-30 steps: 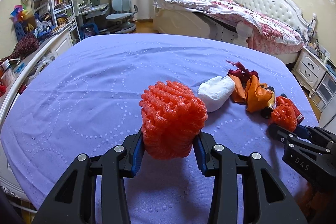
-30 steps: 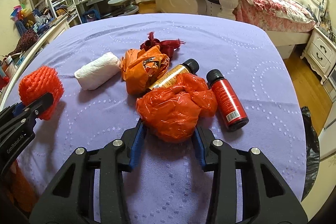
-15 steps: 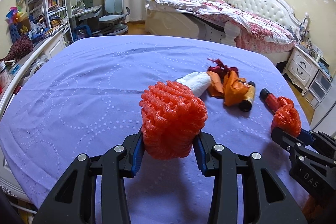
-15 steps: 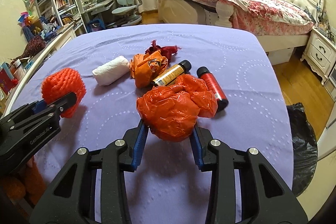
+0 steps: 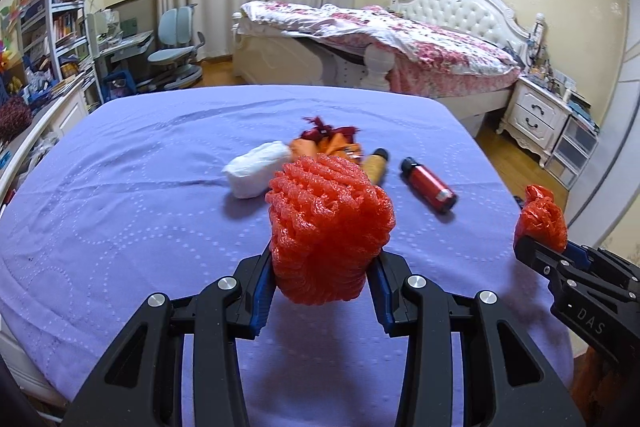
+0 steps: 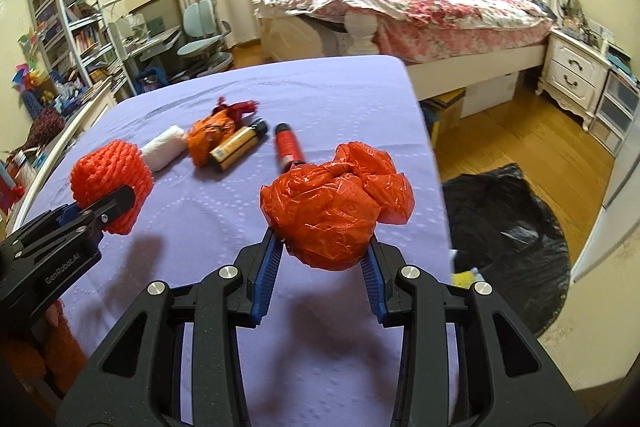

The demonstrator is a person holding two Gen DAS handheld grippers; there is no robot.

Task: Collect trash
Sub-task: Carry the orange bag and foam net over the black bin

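1. The left gripper [image 5: 322,279] is clamped on a red foam net [image 5: 328,227], held above the purple cloth [image 5: 120,219].
2. The right gripper [image 6: 326,259] is clamped on a knotted red bag [image 6: 332,211], lifted near the cloth's right edge.
3. Left on the cloth lie a white wad [image 6: 164,147], an orange wrapper [image 6: 210,137], a yellow bottle [image 6: 236,149] and a red bottle [image 6: 289,149], close together.
4. A black sack [image 6: 508,239] lies open on the wood floor beside the cloth's right edge, below the bag's side.
5. Nothing stands between the bag and the sack; a bed [image 6: 440,11] stands beyond.
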